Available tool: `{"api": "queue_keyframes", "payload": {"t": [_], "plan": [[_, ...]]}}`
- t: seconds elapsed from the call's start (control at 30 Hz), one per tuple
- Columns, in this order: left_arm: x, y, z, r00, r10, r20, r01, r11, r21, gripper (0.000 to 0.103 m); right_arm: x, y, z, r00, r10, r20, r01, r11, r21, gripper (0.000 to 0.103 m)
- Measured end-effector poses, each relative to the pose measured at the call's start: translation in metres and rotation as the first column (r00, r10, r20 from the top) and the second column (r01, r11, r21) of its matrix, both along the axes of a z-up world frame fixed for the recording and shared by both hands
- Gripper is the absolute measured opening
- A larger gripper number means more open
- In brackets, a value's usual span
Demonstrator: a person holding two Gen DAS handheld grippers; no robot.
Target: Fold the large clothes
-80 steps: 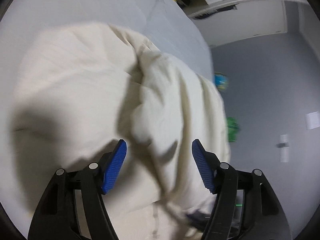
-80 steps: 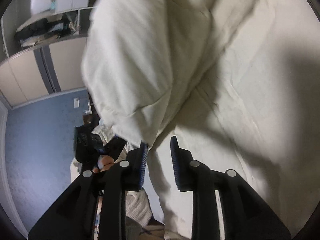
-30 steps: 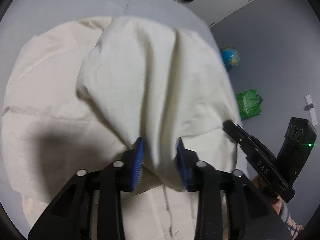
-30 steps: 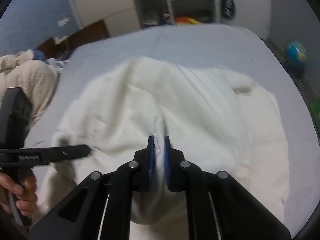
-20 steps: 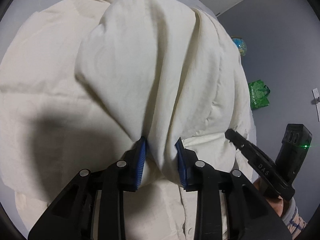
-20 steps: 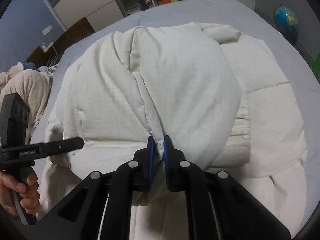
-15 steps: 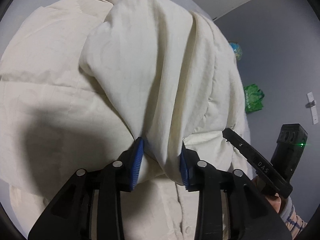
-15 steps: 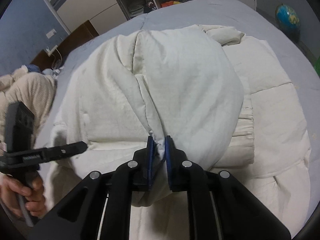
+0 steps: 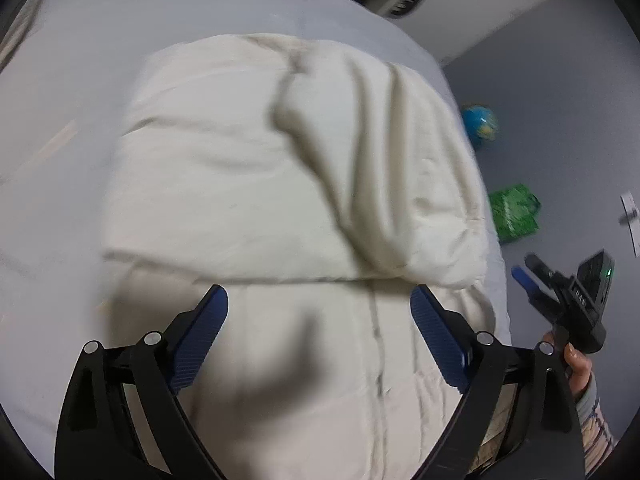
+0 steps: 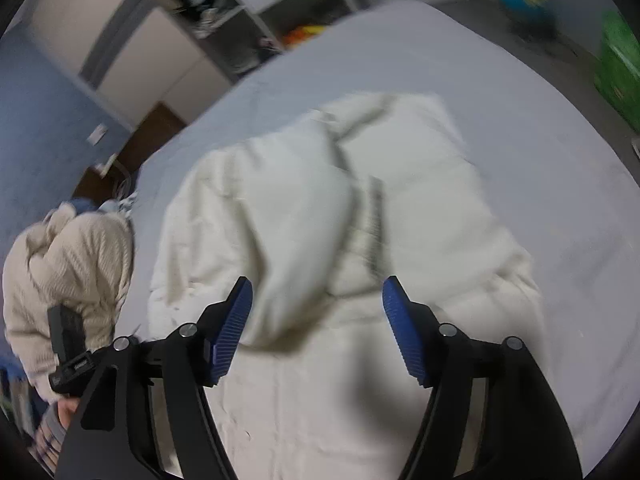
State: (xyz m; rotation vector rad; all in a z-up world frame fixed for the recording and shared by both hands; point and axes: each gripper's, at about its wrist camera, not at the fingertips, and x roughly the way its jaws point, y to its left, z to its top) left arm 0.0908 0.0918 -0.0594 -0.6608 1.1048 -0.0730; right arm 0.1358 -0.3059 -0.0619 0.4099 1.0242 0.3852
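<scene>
On the bed [image 9: 72, 92]: cream padded garment [image 9: 280, 184], top part folded over the lower | your left hand-held gripper [image 9: 318, 320]: spread wide, holding nothing | your right hand-held gripper [image 10: 316, 312]: likewise, above garment

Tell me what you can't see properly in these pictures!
- Cream garment: both views motion-blurred, so its type and seams are unclear.
- Its near end: cut off by the bottom edge, behind the open left gripper and right gripper.
- Shelf contents: right wrist view, too small and blurred.
- Bed: garment covers its middle.
</scene>
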Motion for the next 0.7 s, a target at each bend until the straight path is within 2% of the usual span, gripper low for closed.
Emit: {"api": "queue_keyframes", "payload": {"t": [0.1,0.2,0.27,0.47,0.57,0.7], "plan": [[-0.030,0.026,-0.009,0.990,0.076,-0.115,-0.071,0.996,0.050,0.091,-0.004,-0.024,-0.016,0.993,-0.060,-0.099,0.060,0.998,-0.006,0.065],[-0.055,0.042,-0.021,0.966,0.150,-0.212,-0.139,0.988,0.064,0.090,-0.015,-0.055,-0.035,0.968,-0.112,-0.223,0.112,0.994,-0.013,0.065],[-0.067,0.045,-0.024,0.950,0.187,-0.250,-0.170,0.982,0.086,0.090,-0.023,-0.069,-0.046,0.951,-0.135,-0.277,0.124,0.991,-0.056,0.065],[-0.104,0.060,-0.025,0.914,0.247,-0.320,-0.210,0.967,0.145,0.090,-0.046,-0.097,-0.059,0.934,-0.152,-0.322,0.110,0.983,-0.145,0.065],[-0.120,0.061,-0.033,0.885,0.256,-0.390,-0.207,0.964,0.165,0.090,-0.056,-0.109,-0.067,0.910,-0.179,-0.374,0.126,0.979,-0.161,0.065],[-0.128,0.049,-0.042,0.859,0.212,-0.466,-0.170,0.977,0.131,0.091,-0.060,-0.112,-0.076,0.890,-0.168,-0.425,0.102,0.980,-0.173,0.065]]}}
